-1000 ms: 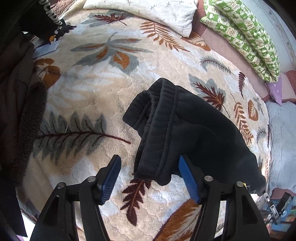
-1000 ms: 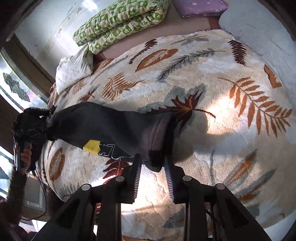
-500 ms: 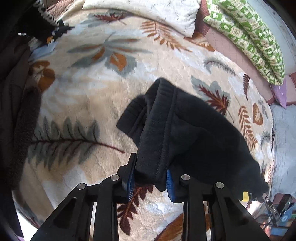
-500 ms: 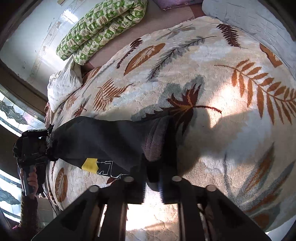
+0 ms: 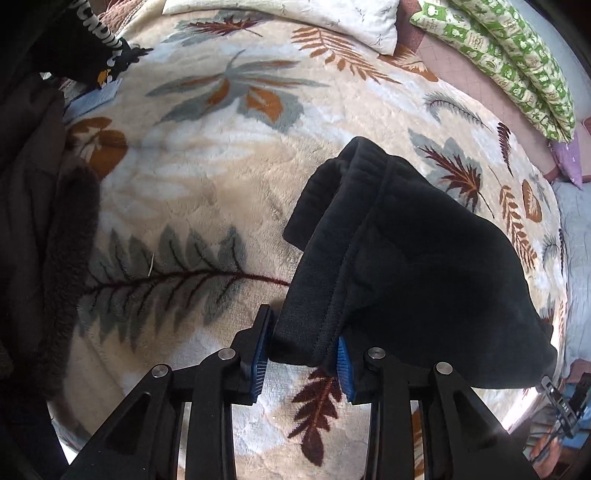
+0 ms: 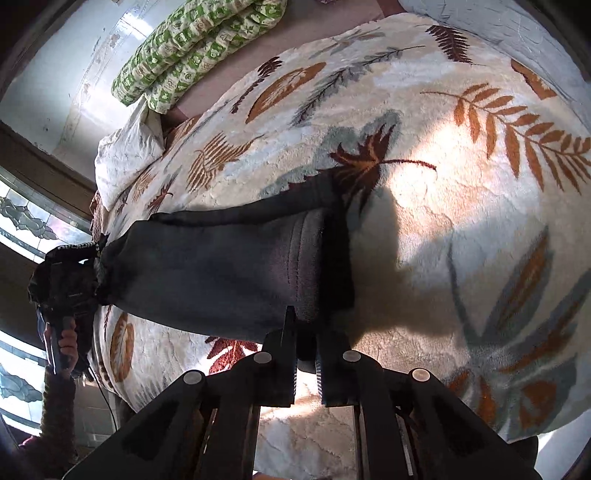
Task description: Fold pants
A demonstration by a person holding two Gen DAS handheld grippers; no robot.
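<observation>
While both wrist views show a single pair of black fleece pants [image 5: 413, 258], each end of it is pinched by one of the two hand-held grippers. One cream plush blanket printed with rust and grey leaves [image 5: 207, 192] lies under the garment, spread over the bed. The left gripper [image 5: 301, 360], with blue-padded fingers [image 5: 258, 363], is clamped on the stitched hem nearest its camera; from there the pants run up and to the right, draped in a thick fold across the blanket. The right gripper [image 6: 306, 373] has its black fingers [image 6: 284, 369] closed on the ribbed band at the other end, and the dark cloth stretches away to the left toward the other gripper's hand [image 6: 68, 343], which is small at that edge of the view. At the head of the bed are one white pillow with a sprig print [image 5: 295, 14] and one folded green-and-white patterned quilt [image 5: 517, 62]. A dark brown fuzzy garment [image 5: 40, 229] lies at the blanket's left edge.
</observation>
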